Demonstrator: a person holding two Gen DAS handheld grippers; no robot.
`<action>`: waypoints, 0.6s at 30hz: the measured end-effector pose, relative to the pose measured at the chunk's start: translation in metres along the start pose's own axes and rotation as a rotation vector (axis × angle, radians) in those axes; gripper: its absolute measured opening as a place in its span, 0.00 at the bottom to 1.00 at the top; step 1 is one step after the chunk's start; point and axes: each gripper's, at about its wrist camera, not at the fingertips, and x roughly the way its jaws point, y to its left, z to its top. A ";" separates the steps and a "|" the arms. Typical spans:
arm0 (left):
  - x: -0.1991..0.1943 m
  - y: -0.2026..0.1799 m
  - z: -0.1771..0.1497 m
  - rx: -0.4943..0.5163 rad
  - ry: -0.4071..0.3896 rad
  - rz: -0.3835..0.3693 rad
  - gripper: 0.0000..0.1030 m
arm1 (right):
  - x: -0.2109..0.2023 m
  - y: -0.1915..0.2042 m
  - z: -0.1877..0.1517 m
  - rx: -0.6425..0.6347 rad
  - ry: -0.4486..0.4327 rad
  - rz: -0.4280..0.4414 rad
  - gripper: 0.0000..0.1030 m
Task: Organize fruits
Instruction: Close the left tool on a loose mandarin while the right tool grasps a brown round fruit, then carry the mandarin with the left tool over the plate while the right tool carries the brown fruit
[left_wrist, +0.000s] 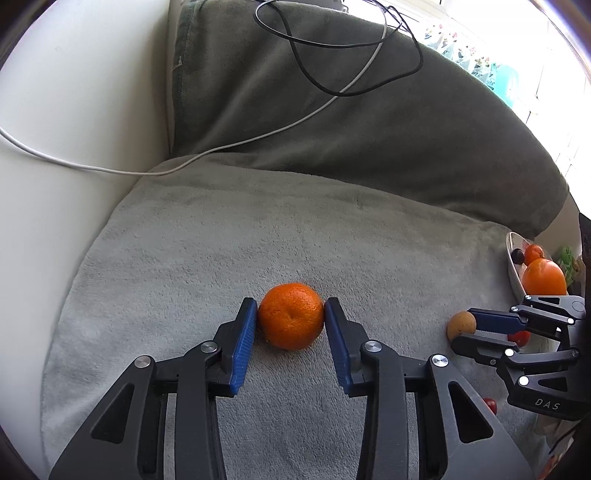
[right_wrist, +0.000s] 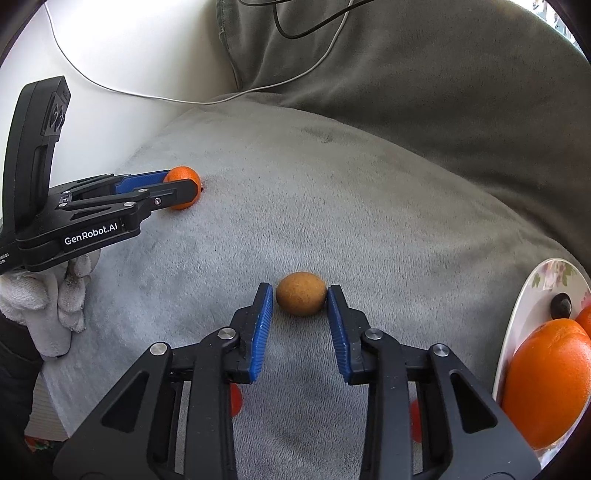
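Left wrist: ribbed blue fingers (left_wrist: 243, 343) tight against dimpled round tangerine (left_wrist: 290, 316) on plush grey blanket (left_wrist: 221, 240).

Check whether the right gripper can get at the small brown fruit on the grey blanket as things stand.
Probably yes. The small brown fruit lies between the blue pads of the right gripper, which look to touch its sides, and nothing covers it. The left gripper is off to the side, on the tangerine.

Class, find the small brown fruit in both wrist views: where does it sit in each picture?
Left wrist view: brown fruit at right edge, between the right hand-held gripper's tips.
Right wrist view: brown fruit at centre, on the grey blanket.
Shared landmark: plate holding oranges, at right.
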 end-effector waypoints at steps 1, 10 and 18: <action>0.001 0.000 0.000 0.001 -0.001 0.001 0.35 | 0.000 0.000 0.000 0.001 -0.001 0.000 0.29; -0.004 0.001 0.000 -0.012 -0.013 -0.012 0.34 | -0.010 0.001 -0.001 0.008 -0.030 0.013 0.29; -0.019 -0.005 0.000 -0.011 -0.041 -0.032 0.34 | -0.044 0.001 -0.009 0.014 -0.100 0.019 0.29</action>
